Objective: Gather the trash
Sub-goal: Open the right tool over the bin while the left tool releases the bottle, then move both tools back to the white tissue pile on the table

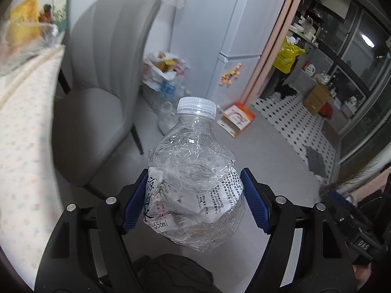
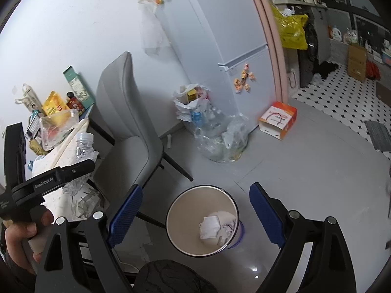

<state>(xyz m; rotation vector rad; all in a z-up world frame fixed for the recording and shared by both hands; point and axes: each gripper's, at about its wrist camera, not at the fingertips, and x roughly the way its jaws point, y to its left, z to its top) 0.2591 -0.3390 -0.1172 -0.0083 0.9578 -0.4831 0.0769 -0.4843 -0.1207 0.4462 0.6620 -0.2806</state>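
Grey floor (image 2: 281, 171) runs past a grey chair (image 2: 127, 122) to a white fridge (image 2: 232, 36). Left hand-held gripper (image 1: 194, 202) has its blue pads pressed on a crumpled clear bottle (image 1: 195, 171), white cap up, held above the floor. Right hand-held gripper (image 2: 195, 217) is spread wide and holds nothing, above a round bin (image 2: 180, 210) containing paper scraps (image 2: 210, 225).

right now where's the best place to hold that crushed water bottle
Around the labelled middle, where the left gripper has it: the crushed bottle is widest and flattened there, so the blue fingers close from its two sides onto creased plastic. The neck under the white cap is narrow and rounder, probably a slippier hold.
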